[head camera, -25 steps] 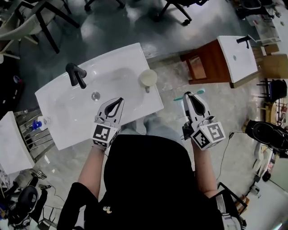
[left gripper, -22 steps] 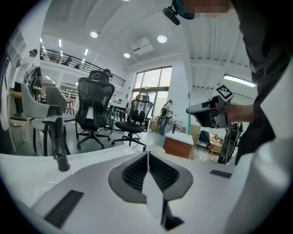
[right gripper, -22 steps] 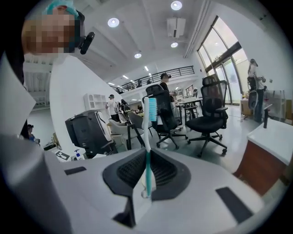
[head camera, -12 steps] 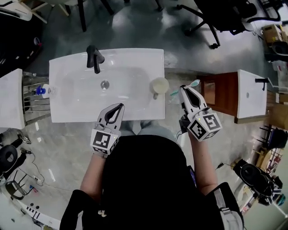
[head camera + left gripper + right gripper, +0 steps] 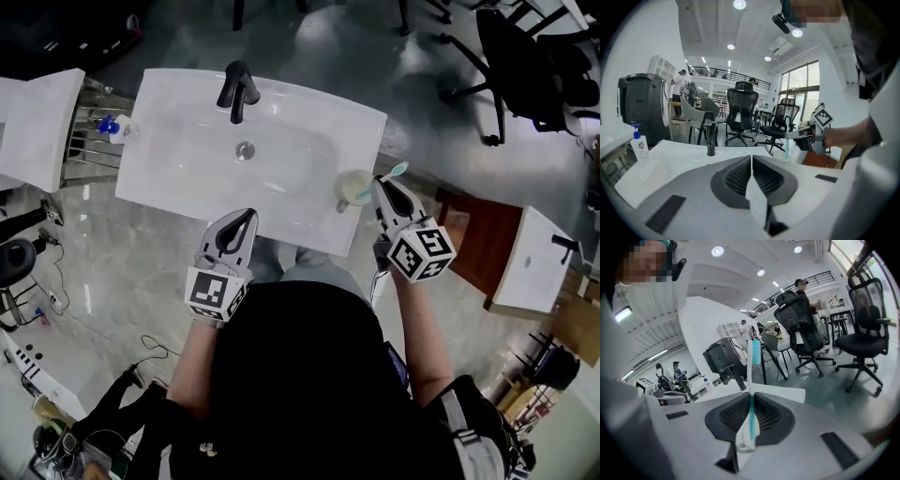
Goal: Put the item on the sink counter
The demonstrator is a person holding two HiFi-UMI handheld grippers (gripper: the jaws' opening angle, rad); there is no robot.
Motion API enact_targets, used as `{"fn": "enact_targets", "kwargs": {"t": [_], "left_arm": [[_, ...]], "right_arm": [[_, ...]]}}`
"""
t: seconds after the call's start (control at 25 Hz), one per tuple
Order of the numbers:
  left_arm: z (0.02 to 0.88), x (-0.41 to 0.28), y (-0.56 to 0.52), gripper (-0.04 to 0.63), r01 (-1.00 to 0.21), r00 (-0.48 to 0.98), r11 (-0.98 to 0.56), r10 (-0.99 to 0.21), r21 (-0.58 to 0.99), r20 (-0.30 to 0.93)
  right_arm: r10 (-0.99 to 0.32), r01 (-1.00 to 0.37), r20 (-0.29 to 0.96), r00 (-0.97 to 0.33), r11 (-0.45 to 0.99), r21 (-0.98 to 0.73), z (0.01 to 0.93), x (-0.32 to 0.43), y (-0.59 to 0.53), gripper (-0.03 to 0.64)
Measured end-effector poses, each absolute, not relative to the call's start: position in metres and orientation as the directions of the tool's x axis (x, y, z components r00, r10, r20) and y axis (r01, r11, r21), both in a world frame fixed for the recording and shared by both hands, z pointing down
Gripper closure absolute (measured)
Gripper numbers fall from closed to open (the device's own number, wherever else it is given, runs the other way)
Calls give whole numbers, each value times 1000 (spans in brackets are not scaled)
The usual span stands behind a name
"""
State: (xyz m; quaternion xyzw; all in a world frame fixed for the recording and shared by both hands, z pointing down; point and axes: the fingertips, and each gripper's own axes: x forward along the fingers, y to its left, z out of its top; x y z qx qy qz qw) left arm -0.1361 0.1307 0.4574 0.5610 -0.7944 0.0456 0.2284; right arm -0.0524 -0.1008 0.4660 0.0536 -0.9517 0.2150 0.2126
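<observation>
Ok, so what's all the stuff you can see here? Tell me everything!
sink counter: one, white, middle of the head view
faucet: one, black, counter's back edge
drain: one, silver, in the basin
cup: one, pale, counter's front right corner
soap bottle: one, blue pump, on the rack left of the counter
office chairs: several, black, on the floor beyond the sink
cabinet: one, brown with white top, to the right
toothbrush: one, white and teal, clamped in the right gripper
left gripper: white and grey, shut, empty, at the counter's front edge
right gripper: shut on the toothbrush, beside the cup
</observation>
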Motion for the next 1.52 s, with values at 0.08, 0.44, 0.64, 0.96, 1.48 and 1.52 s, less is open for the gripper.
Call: {"fn": "enact_targets", "kwargs": {"t": [0.08,0.44,0.64,0.96,1.48,1.52], "left_arm": [[462,-131,138,566,-902,-287,393,-855,180,432],[474,-109,163,566,-860,-357,484,-797,162,487],[478,-101,173,566,-843,-381,514,-777,157,500],[478,-92,178,566,-834,-398,531,-770,153,499],[475,-94,180,566,-828,-412,541,-767,149,492],[475,-95,180,566,-828,-413,541,-767,149,491]], "right_arm": [[20,-173,441,-897,904,-392,479,-55,-98,568],[107,-113,514,-851,919,-378,528,-51,-88,568],[121,-99,538,-834,927,-362,542,-51,-87,568],[127,-52,573,-809,957,-285,550,-52,-81,568],[119,-13,621,-774,979,-204,554,-57,-76,566],[120,-11,623,-773,979,-202,555,-57,-76,566]]}}
